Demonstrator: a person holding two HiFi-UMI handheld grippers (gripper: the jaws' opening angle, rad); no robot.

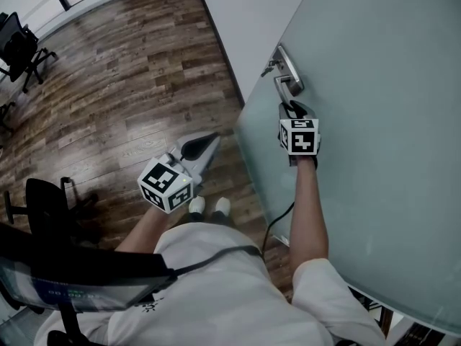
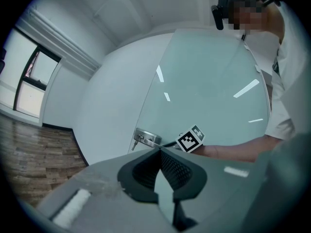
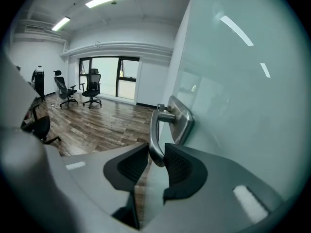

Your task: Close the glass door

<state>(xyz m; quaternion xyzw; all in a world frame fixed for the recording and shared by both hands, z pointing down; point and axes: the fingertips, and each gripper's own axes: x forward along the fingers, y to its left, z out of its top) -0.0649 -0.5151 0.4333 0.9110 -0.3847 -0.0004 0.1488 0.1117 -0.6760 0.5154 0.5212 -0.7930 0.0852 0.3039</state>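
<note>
Closest under the head view is the person's white T-shirt, with both bare forearms reaching out from it. On the right stands the tall pale-green frosted glass door, its free vertical edge facing the dark wood plank floor. Near that edge is the brushed steel lever handle, whose lever runs back from its plate toward the right gripper. Each gripper carries a cube of black-and-white square markers. The left gripper hangs over the floor, apart from the door. A black office chair stands far left.

From the left gripper view, the left gripper has its ribbed pads pressed together at the tips with nothing between them. It aims toward the door's edge and the handle.

From the right gripper view, the right gripper pinches the handle: the curved lever hangs with its long axis near vertical, its free end down between both pads. The rectangular plate sits flat on the glass.
</note>
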